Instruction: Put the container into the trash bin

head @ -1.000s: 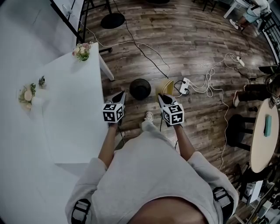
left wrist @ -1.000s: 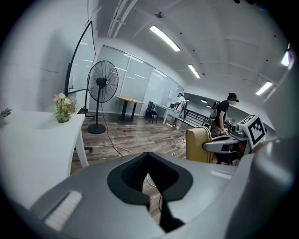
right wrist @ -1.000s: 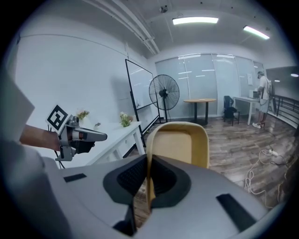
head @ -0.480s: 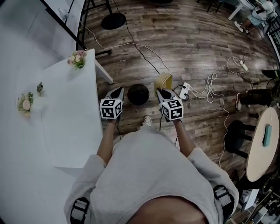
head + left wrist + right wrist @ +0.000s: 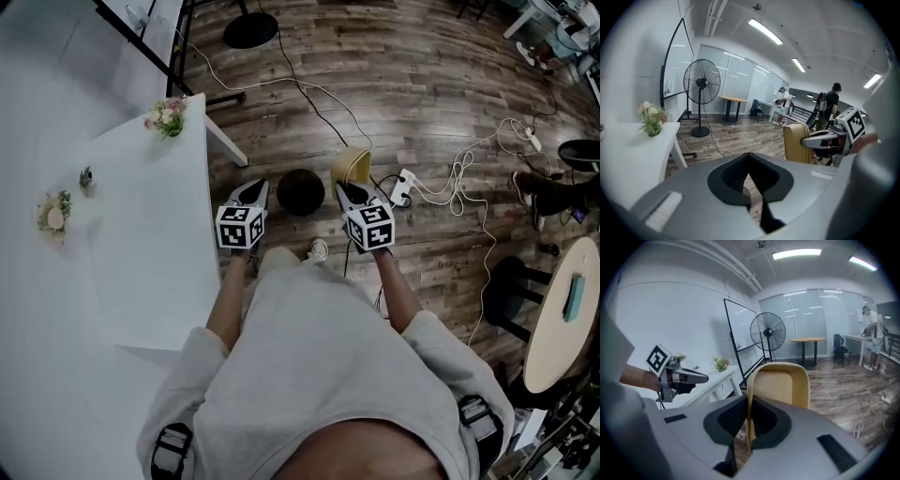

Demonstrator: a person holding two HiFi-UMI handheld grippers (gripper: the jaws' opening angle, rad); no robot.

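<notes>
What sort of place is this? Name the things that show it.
Probably an open office or lab: a standing fan, glass partitions, and a power strip on the wood floor.

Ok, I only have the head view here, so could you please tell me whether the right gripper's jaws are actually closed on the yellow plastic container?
Observer: Yes. In the right gripper view, the right gripper has its jaws shut on the thin wall of the yellow plastic container, which stands upright ahead of them.
Operator: Thank you. Is anything between the left gripper's jaws?
Observer: No. In the left gripper view, the left gripper has its jaws together with nothing between them.
</notes>
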